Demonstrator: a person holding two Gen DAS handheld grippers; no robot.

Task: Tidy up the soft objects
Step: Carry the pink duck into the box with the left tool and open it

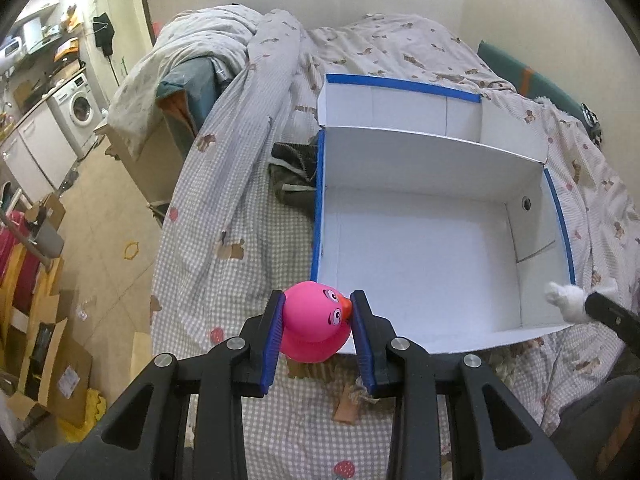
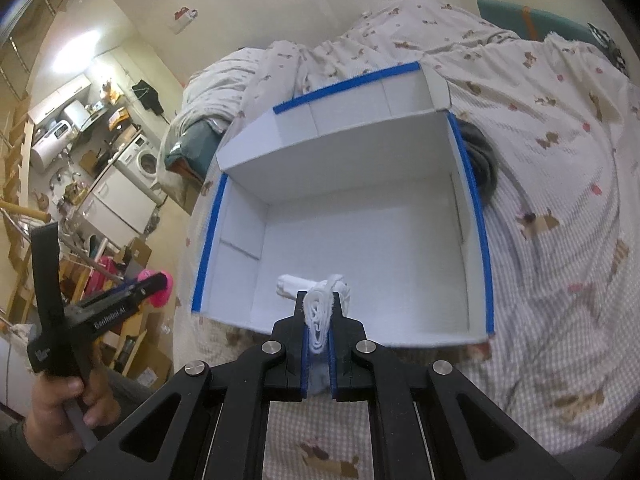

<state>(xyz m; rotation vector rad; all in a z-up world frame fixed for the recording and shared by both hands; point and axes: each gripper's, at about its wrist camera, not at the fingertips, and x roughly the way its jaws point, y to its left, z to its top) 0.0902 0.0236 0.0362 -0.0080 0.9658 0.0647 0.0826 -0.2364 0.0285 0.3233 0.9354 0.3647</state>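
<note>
A white box with blue-taped rims (image 1: 562, 220) (image 2: 478, 240) lies open on the bed, its inside bare. My left gripper (image 1: 318, 306) is shut on a pink rubber duck (image 1: 316, 326) and holds it above the box's near left corner. In the right wrist view the duck (image 2: 164, 290) shows pink at the left gripper's tip, left of the box. My right gripper (image 2: 319, 300) is shut on a white soft cloth toy (image 2: 318, 314) over the box's near edge. That toy (image 1: 566, 300) shows at the box's right rim in the left wrist view.
A dark garment (image 1: 294, 172) lies on the bed against the box's left side. A rumpled duvet (image 1: 224, 52) is piled at the bed's far end. A teal pillow (image 1: 532, 76) lies far right. Cardboard boxes (image 1: 60, 364) and a washing machine (image 1: 80, 108) stand on the floor left.
</note>
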